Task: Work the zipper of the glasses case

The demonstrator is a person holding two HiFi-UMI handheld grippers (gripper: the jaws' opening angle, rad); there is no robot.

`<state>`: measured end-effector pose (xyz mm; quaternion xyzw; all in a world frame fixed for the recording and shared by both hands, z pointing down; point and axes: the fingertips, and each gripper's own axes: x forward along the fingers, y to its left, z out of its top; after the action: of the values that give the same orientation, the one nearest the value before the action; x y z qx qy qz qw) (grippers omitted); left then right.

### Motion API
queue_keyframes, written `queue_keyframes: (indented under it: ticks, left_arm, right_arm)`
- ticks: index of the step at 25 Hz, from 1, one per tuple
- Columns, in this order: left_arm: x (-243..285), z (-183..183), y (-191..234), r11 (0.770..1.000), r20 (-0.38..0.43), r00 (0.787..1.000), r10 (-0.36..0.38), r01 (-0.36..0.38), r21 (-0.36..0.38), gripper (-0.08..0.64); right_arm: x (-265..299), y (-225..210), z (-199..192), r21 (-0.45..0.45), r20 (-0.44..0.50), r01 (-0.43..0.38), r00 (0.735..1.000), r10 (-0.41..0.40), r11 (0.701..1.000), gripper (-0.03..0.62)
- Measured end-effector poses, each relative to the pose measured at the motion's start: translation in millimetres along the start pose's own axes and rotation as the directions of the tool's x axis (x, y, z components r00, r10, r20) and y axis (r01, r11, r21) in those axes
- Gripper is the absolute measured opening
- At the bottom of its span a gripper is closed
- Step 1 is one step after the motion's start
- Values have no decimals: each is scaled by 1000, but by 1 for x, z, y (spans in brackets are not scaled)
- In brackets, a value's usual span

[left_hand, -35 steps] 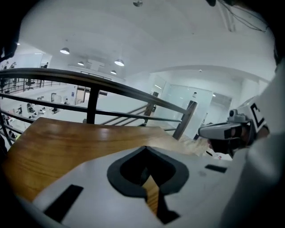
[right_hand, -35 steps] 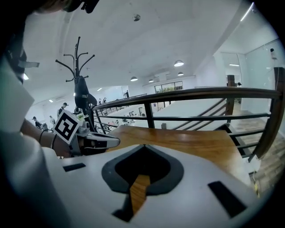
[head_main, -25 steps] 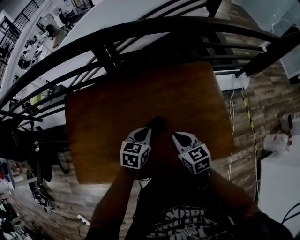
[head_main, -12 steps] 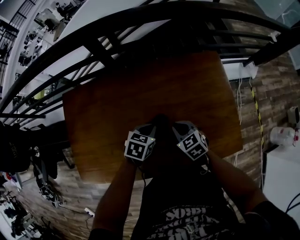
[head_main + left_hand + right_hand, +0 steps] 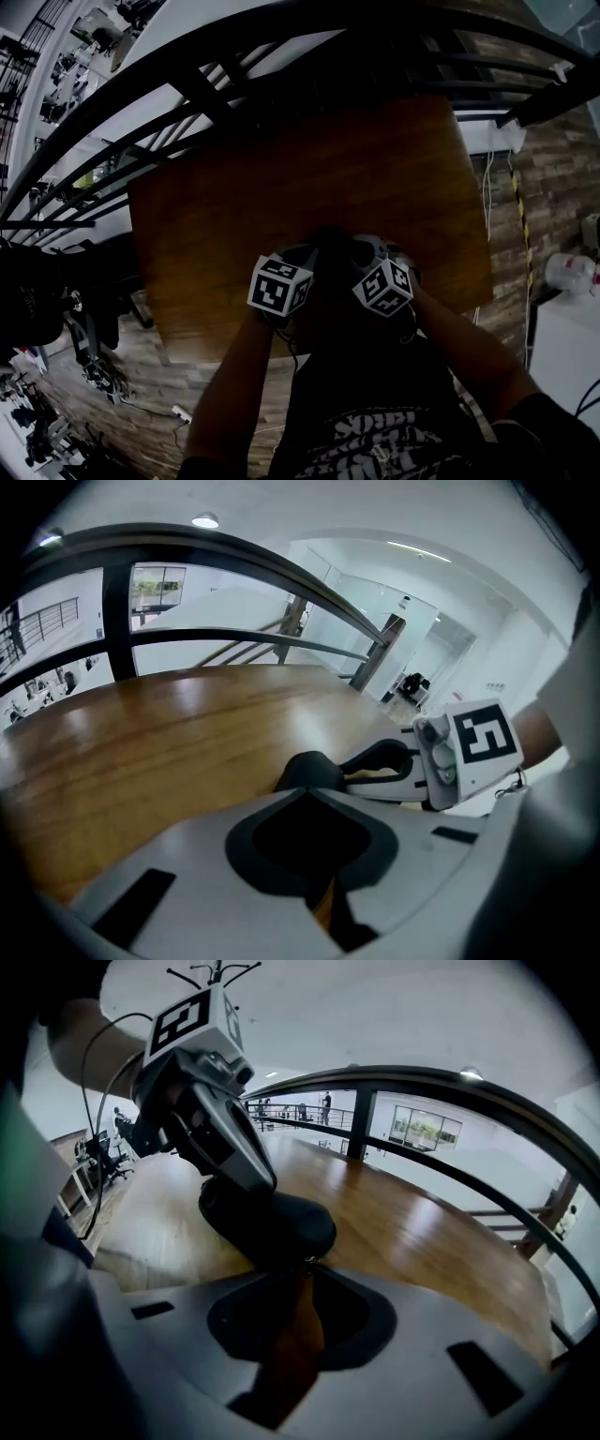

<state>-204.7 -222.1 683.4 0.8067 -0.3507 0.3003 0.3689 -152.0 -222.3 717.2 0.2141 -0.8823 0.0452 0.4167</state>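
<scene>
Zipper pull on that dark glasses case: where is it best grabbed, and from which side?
Pinch the small metal zipper pull itself from the right, where it sticks out at the edge of the glasses case, as the right gripper seems to. The case is rounded and smooth, so the left gripper clamps its other end.

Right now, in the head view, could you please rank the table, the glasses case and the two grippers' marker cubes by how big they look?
1. Wooden table, by far largest.
2. Left marker cube and right marker cube: alike, so tied.
3. Glasses case: smallest showing, dark and partly hidden by the grippers.
</scene>
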Motion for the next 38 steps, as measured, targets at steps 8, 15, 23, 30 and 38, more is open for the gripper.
queue_keyframes:
  ticks: [8, 15, 23, 30, 38]
  left_arm:
    - [0, -2, 1, 999, -31, 999, -29, 28, -31, 5]
    - [2, -6, -6, 1000, -52, 998, -23, 24, 12, 6]
    - [4, -6, -9, 999, -73, 996, -46, 48, 18, 5]
    - [5, -5, -10, 996, -76, 993, -91, 89, -21, 5]
    - [5, -6, -11, 997, -69, 994, -80, 80, -6, 5]
  right_arm:
    - [4, -2, -1, -99, -5, 0, 1000, 0, 995, 20]
    - [-11, 5, -10, -55, -27, -51, 998, 50, 997, 18]
    - [-22, 16, -14, 25, -30, -59, 998, 60, 998, 12]
    - [-20, 47, -10, 66, -15, -103, 994, 105, 992, 0]
    - [-8, 91, 7, 49, -7, -182, 983, 183, 982, 0]
